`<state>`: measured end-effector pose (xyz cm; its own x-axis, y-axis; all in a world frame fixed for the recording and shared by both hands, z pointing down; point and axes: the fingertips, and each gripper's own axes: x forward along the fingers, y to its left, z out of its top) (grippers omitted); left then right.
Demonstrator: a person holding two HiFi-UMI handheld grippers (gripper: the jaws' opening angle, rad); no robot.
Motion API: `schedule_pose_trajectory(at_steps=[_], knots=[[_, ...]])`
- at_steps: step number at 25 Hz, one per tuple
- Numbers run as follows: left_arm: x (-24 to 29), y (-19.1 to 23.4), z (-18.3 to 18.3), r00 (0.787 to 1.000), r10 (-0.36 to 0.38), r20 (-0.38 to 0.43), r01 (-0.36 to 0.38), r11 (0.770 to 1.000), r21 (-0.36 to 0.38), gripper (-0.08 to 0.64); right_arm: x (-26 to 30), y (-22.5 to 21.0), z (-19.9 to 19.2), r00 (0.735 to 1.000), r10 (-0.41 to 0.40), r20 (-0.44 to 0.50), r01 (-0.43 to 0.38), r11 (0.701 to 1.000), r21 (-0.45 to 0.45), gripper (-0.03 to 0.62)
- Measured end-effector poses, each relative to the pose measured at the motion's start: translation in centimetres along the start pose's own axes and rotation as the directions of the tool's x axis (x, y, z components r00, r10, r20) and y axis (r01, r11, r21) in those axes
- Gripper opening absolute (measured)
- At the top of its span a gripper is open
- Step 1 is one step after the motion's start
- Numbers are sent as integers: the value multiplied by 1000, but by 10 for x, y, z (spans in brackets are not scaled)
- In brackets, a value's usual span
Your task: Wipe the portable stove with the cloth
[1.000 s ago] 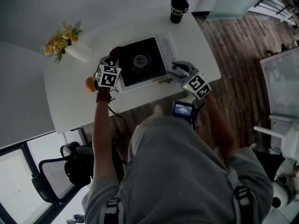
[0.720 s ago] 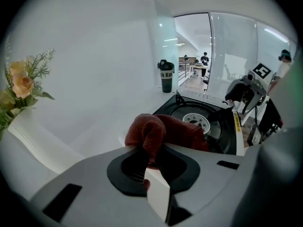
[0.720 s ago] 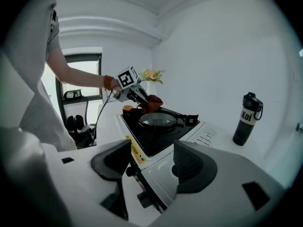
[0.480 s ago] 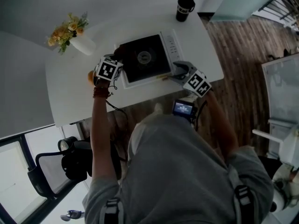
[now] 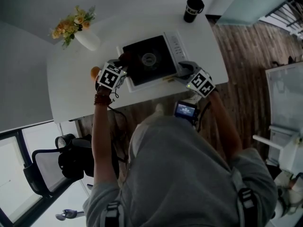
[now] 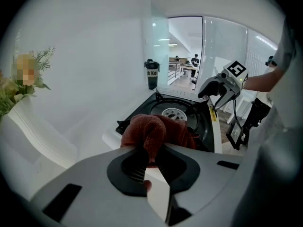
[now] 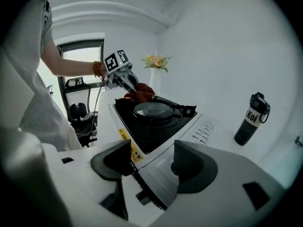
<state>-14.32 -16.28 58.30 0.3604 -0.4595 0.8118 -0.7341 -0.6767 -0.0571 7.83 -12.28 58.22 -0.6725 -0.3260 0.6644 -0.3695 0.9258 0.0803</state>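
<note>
Stove (image 5: 150, 60): flat on the tabletop (image 5: 71, 96); black top, round burner at its middle, white casing with a printed strip along its right side.
Cloth (image 6: 154, 129): reddish and bunched, lying over the stove's far left corner, short of the burner.
Left gripper (image 6: 150, 165): clenched on a fold of the cloth and tilted down at that same corner.
Right gripper (image 7: 152, 162): its jaws have just been opening and stand wide. The stove's near right corner lies between them, with neither pad pressing it.
Step in hand: judged to be a wiping stroke set at the corner, with the rest of the black top ahead of the cloth.
Doing it well: keep the pinch firm and press the bunch flat on the top. Sweep from the far left corner toward the printed strip, going round the burner. The right gripper would likely serve best by steadying the casing so the stove does not slide.
In the way: raised pan supports round the burner, apt to snag the cloth.
Round about: dark mug (image 5: 193, 7) beyond the stove's far right corner, well apart. Vase of flowers (image 5: 83, 32) off its far left. Small orange thing (image 5: 95, 72) left of the stove, beside the left gripper and easily knocked.
</note>
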Motion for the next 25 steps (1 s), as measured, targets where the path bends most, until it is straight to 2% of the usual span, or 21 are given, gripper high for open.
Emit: schedule_pose_trajectory(at_steps=[3,9,14,17,20,21,23,25], knots=[[-2,-11,-2,1000,-14,-5,15,1000,14,64,0,-1,0,1000,1,-6,-1,1000,7,285],[-9,-27,-11,998,-55,32,55,998,-20,64,0,-1,-1,1000,6,-18,-6,1000,15,285],[-15,-45,-18,995,-95,12,95,996,0,64,0,-1,-1,1000,7,-22,-7,1000,17,285],[-18,-55,-21,987,-161,9,161,987,-4,64,1,-2,-1,1000,13,-24,-12,1000,21,288],[-23,-68,-23,964,-266,0,266,964,3,66,0,-3,-1,1000,15,-23,-14,1000,26,291],[-24,-69,-24,960,-279,2,279,960,19,66,0,-3,-1,1000,14,-24,-14,1000,28,291],[-29,-64,-21,971,-238,26,237,970,59,67,1,0,-2,999,26,-35,-25,999,26,291],[-41,-52,-3,985,-126,118,116,989,88,67,-2,5,-2,997,71,-42,-70,997,9,291]])
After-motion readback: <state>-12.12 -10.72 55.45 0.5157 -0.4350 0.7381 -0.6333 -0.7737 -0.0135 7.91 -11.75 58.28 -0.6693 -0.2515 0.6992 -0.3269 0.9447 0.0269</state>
